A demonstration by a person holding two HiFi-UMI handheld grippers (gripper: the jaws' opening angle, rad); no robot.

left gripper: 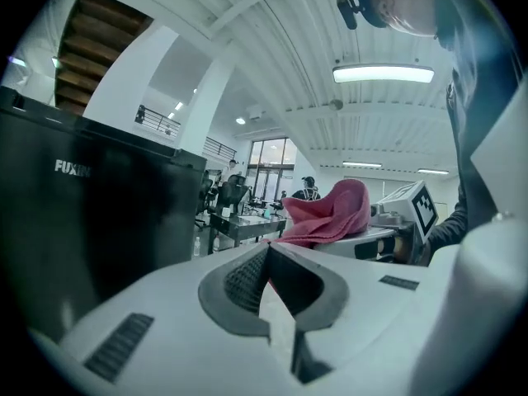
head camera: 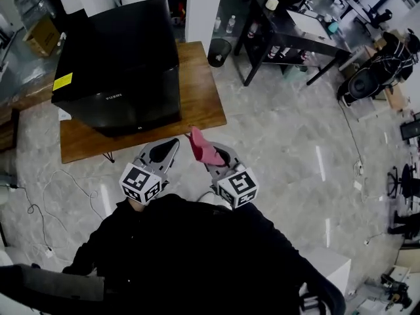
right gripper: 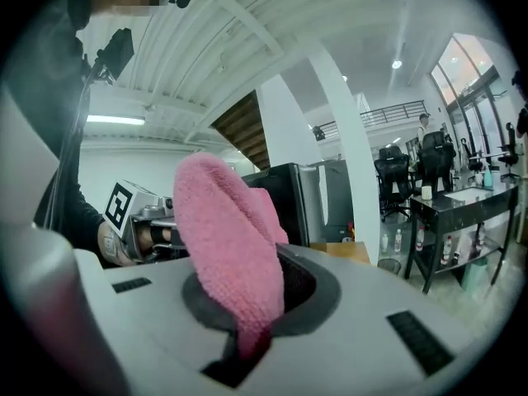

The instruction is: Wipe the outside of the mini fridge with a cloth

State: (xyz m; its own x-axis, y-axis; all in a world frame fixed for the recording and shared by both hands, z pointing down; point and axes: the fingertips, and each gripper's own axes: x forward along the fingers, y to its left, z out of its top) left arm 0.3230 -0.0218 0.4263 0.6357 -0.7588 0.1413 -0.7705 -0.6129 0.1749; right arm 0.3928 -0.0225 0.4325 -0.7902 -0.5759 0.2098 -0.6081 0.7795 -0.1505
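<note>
Holding the pink cloth (right gripper: 227, 246) in your right gripper (head camera: 222, 157), you have its jaws clamped on the lower end of the fabric, and the rest stands up out of them in a loose, folded lobe. Your left gripper (left gripper: 269, 261) has its jaws together with nothing between them. It sits just beside the right one, both low in front of your body and over the floor. The mini fridge (head camera: 121, 64) stands on the wooden bench (head camera: 203, 107) ahead of you, near both grippers but touched by neither, with its front face toward you and a yellow label (head camera: 63, 81) on its left edge. No wiping looks to have started, since the cloth is clear of every panel. Expect the cloth to handle as soft, light terry: it will flop, bunch and fold over itself rather than lie flat. Only a narrow end is pinched, so drag against the fridge could tug it loose; a deeper bite nearer the middle would probably hold better. Lay the free lobe flat against a panel rather than leading with the jaws. The fridge looks rigid, smooth and glossy, and likely heavy enough to stay put. It stands close to the bench's front edge, so stroke across it with moderate pressure rather than shoving.
</note>
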